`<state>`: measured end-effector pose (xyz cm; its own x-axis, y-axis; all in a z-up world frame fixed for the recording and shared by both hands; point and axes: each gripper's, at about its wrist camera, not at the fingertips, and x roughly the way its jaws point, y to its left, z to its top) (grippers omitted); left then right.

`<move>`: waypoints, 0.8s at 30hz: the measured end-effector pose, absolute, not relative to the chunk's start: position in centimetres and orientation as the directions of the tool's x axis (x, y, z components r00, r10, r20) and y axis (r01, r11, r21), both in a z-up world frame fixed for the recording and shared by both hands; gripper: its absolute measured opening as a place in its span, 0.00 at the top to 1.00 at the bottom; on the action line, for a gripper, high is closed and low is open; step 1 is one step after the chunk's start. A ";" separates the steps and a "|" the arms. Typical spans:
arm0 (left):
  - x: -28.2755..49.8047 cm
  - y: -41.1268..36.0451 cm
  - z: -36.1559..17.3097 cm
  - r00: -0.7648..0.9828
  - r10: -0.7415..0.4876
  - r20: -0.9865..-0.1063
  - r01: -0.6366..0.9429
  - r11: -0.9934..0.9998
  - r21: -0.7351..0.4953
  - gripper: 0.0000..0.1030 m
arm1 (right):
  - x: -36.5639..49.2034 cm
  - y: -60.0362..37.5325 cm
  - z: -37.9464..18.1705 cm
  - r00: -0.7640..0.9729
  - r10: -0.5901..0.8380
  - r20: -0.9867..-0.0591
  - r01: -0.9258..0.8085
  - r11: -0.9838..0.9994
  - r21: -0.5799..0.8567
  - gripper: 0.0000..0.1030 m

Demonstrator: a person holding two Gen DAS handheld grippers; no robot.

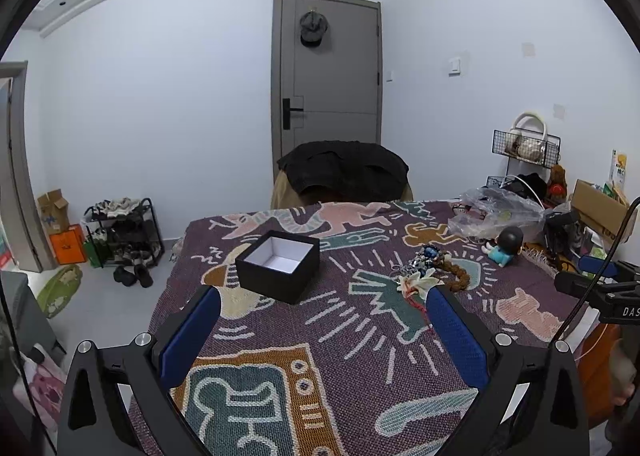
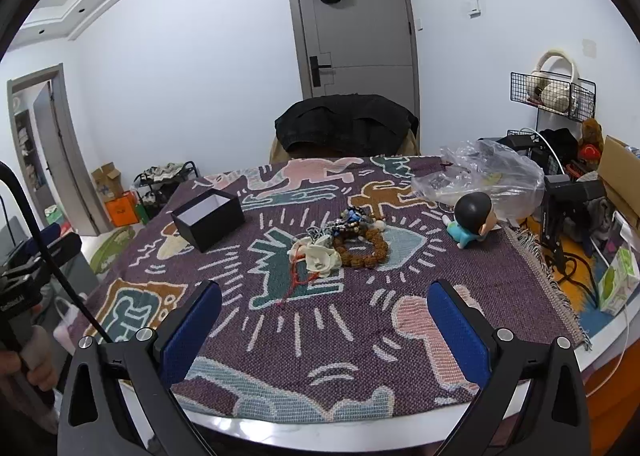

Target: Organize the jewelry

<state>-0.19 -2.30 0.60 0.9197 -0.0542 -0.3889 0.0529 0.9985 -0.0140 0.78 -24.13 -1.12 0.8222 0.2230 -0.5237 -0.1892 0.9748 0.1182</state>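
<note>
Jewelry pile [image 2: 340, 240] tangled ahead of my right gripper [image 2: 324, 320], black box [image 1: 279, 266] ahead of left gripper [image 1: 323, 326]; both jaws spread, empty. Risk: snagged strands dragging neighbours.

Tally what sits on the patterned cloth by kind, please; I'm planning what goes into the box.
Open black box: 1
Jewelry pile, pieces tangled and too mixed to count singly: 1
Toy figurine: 1
Clear plastic bag: 1
Total: 4
</note>
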 end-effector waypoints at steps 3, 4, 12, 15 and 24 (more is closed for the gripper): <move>-0.4 -2.4 0.4 0.920 -0.062 -0.386 0.060 0.998 -0.017 0.00 | 0.7 -24.1 -1.2 0.824 0.227 -0.520 -0.193 0.974 0.120 0.00; -0.4 -2.5 0.4 0.921 -0.063 -0.385 0.062 0.998 -0.017 0.00 | 0.8 -24.2 -1.1 0.823 0.228 -0.520 -0.193 0.974 0.122 0.00; -0.7 -2.9 0.4 0.922 -0.080 -0.379 0.083 0.996 -0.009 0.00 | 0.8 -24.3 -1.1 0.829 0.226 -0.512 -0.183 0.974 0.134 0.00; -0.6 -3.1 0.3 0.920 -0.083 -0.384 0.086 0.996 -0.007 0.00 | 0.8 -24.3 -1.1 0.827 0.228 -0.513 -0.186 0.973 0.133 0.00; -0.3 -3.1 0.1 0.918 -0.090 -0.386 0.091 0.996 -0.014 0.00 | 0.6 -24.0 -1.1 0.832 0.218 -0.511 -0.187 0.976 0.113 0.00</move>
